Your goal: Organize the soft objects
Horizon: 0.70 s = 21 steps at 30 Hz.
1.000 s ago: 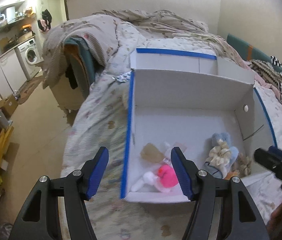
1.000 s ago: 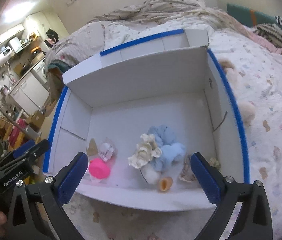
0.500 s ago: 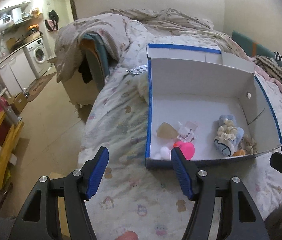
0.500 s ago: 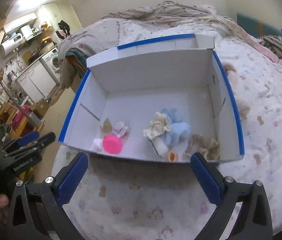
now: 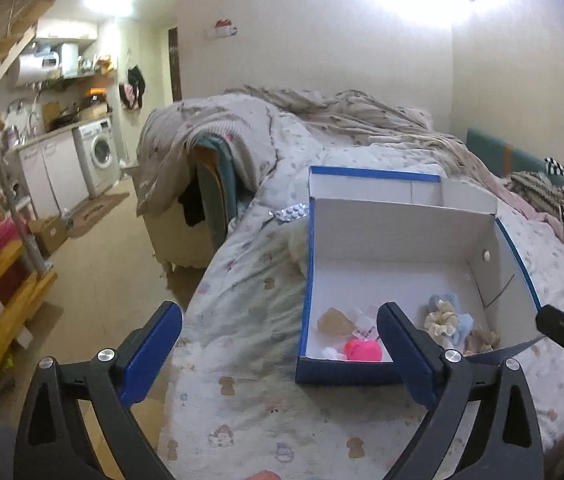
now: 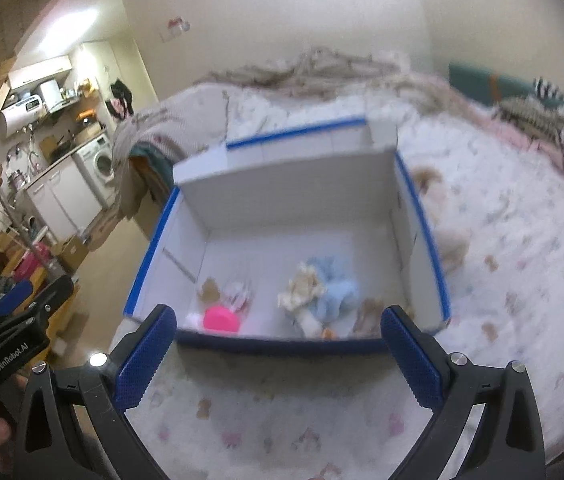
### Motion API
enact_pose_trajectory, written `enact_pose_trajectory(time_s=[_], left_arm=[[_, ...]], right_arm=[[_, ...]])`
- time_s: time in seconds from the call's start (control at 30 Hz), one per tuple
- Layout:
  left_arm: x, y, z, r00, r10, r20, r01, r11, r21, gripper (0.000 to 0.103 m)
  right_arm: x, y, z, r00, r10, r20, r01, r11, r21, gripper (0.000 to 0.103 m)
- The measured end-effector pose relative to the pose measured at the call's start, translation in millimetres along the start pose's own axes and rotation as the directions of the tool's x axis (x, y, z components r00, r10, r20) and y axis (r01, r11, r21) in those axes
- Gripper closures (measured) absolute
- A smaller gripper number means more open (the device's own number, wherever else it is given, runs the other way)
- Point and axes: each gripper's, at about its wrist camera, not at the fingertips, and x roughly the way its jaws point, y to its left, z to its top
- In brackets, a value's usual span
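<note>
Left wrist | white blue-edged box [image 5: 402, 232] holds pink, blue, cream soft items | both hand-held grippers released, empty

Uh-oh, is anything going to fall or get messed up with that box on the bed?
Maybe. The box sits close to the edge of the bed, above the floor, so a bump from the left gripper might tip it off. The pink toy and blue fluffy toy crowd the box's near wall and could spill. A pill pack lies beside the box and could get swept away.
</note>
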Motion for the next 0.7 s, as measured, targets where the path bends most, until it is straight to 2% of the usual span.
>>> enact_pose_trajectory(time_s=[0.1, 0.4, 0.7], left_arm=[[6, 1, 0, 1.0, -0.003, -0.027, 0.003, 1.0, -0.013, 0.005], [22, -3, -5, 0.998, -0.017, -0.059, 0.017, 1.0, -0.006, 0.005], [22, -6, -6, 0.999, -0.018, -0.046, 0.018, 1.0, -0.004, 0.005]], right_arm=[[0, 5, 0, 0.997, -0.032, 0.07, 0.035, 0.999, -0.04, 0.0], [20, 10, 0, 0.998, -0.047, 0.049, 0.051, 0.996, -0.078, 0.0], [20, 11, 0, 0.998, -0.048, 0.05, 0.052, 0.995, -0.085, 0.0]])
